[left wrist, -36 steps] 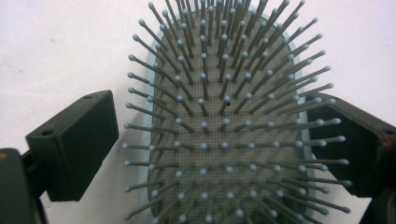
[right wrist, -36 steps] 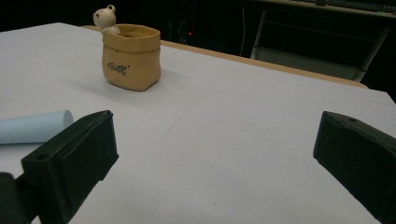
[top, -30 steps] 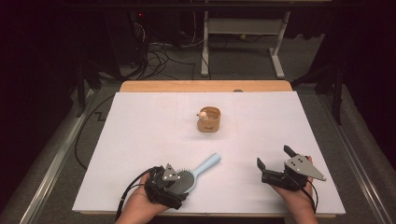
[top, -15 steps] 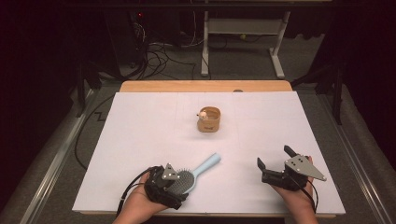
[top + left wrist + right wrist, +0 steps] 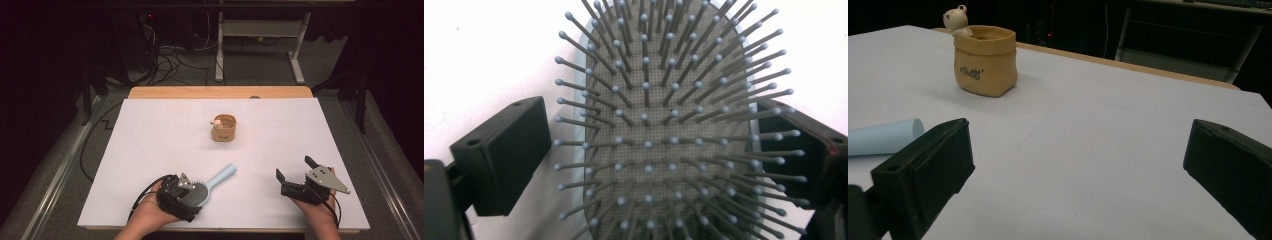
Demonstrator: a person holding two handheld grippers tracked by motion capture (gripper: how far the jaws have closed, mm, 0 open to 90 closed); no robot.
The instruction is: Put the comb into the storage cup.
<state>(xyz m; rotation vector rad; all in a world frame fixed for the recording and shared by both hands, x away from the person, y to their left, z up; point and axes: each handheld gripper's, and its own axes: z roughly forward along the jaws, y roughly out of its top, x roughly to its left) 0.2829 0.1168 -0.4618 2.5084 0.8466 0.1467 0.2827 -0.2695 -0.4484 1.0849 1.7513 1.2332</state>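
— Start with the left tongs (image 5: 192, 192). What are they doing?

— They sit at the near left of the tabletop (image 5: 150, 145), held in the person's left hand (image 5: 150, 217). In the left gripper view the jaws stand on either side of the head of a hairbrush (image 5: 674, 130), bristles up. The left jaw is clearly off the brush's edge with white surface between; the right jaw is half hidden behind the bristles, so I cannot tell whether it touches. The jaws are spread, not clamped.

— And the right tongs (image 5: 296, 172)?

— Near right of the tabletop, in the right hand (image 5: 317, 212), jaws wide apart with nothing between them. The right gripper view shows bare white surface in the gap.

— Where does the brush lie?

— Flat on the white tabletop, its head at the left tongs and its pale blue handle (image 5: 222, 176) running up and to the right, toward the middle. The handle's tip shows at the left edge of the right gripper view.

— Anything farther out?

— A small tan pot (image 5: 223, 128) shaped like a sack stands upright near the tabletop's centre, well apart from both tongs. A little bear figure (image 5: 955, 20) peeks over its rim. Beyond the far edge, a dark floor with cables (image 5: 170, 52) and a white stand's legs (image 5: 257, 45).
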